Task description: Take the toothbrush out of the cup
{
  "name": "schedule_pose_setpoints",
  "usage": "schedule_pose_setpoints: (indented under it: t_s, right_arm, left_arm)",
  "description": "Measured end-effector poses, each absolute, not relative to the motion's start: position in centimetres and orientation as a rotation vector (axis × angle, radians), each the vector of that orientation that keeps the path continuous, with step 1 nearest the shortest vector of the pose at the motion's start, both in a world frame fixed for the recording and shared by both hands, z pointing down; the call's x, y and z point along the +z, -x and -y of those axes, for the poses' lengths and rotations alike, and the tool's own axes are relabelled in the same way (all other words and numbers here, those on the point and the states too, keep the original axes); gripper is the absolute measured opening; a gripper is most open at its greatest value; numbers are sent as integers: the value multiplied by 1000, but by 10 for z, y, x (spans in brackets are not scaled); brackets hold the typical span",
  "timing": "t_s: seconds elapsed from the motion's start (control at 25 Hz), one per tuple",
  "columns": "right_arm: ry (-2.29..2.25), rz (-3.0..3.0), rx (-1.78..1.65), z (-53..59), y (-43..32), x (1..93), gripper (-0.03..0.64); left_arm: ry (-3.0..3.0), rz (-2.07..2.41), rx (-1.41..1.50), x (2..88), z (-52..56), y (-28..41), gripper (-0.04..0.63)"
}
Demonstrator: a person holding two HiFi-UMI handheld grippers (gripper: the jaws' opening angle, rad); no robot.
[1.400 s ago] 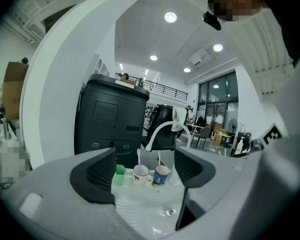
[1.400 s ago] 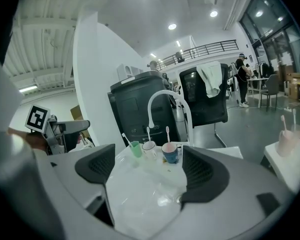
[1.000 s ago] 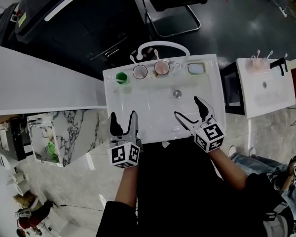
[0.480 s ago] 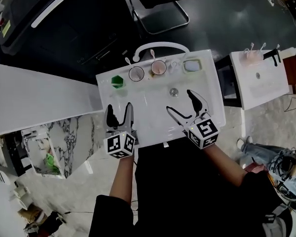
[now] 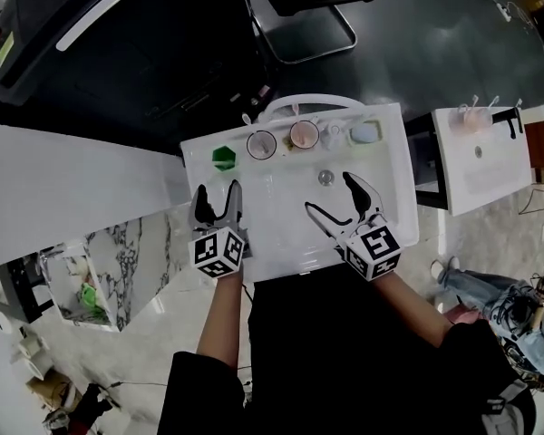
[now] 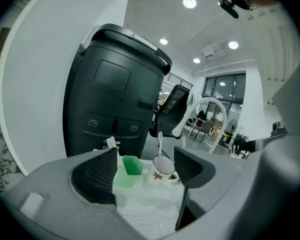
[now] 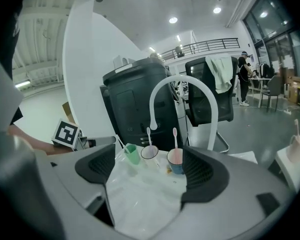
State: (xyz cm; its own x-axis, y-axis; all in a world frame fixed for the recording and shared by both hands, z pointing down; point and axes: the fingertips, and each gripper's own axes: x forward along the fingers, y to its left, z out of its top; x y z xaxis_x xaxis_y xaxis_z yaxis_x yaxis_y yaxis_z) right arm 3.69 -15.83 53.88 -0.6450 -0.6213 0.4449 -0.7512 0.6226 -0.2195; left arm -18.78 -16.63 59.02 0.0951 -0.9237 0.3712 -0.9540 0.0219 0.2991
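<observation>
Left gripper (image 5: 218,194) and right gripper (image 5: 329,193), both open and empty, hovered over the near sink (image 5: 281,220), seemingly poised to reach; the toothbrush (image 7: 174,137) stood in the far blue cup (image 7: 175,163).

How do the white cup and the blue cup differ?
The white cup is white all over; the blue cup is blue with a pink inside. The white cup holds a pale toothbrush, the blue cup a pink toothbrush. Both stand upright, one brush each.
</observation>
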Motion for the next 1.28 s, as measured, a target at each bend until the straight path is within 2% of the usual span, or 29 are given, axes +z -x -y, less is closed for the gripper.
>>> schedule_pose_setpoints:
  t_s: [0.84,0.96,1.12,1.28]
  right_arm:
    - [-1072,2452,614,171,-30,566,415]
    - [-1081,2446,616,175,-30,569,415]
    - [-1091,2437,620,178,-31,572,414]
    - [-1145,2402,615,181,-39,575,413]
  left_arm:
    - [-1762,1852,15,665,215,228,337]
    - [-1761,1847,17,670,219,228,308]
    - [-1771,1842,16,673,225,227,236]
    - [-1772,1847,10,675,227,228,215]
